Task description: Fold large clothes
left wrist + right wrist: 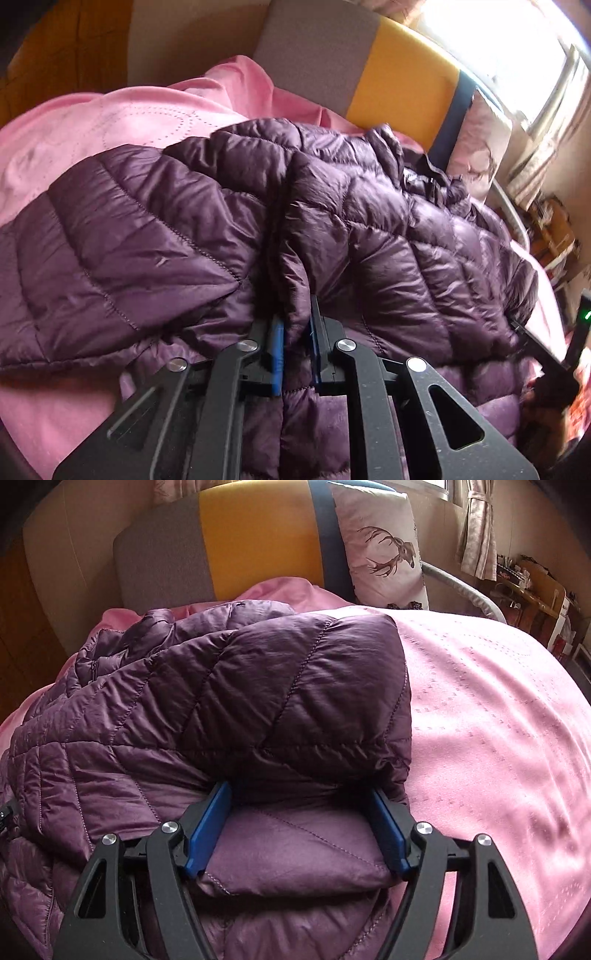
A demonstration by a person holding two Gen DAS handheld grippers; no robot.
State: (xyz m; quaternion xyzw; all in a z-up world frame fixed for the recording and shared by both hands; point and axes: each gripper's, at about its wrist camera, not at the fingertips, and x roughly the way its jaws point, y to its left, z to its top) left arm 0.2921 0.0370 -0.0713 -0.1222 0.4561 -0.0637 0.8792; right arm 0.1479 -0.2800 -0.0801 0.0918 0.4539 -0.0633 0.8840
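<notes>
Purple quilted puffer jacket [207, 229], spread across pink bedspread [498, 720], running lengthwise away from both tongs toward grey-and-yellow headboard [236, 542]. Left tongs [295, 354] nearly together, pinching a raised ridge of jacket fabric directly ahead. Right tongs [297, 825] wide apart, straddling a folded padded edge at the jacket's right side, pads seemingly not pressing.

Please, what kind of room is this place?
Most likely a bedroom in a home. A pink bedspread covers a bed with a padded headboard, a deer-print pillow leans against it, and a curtained window is behind.
</notes>
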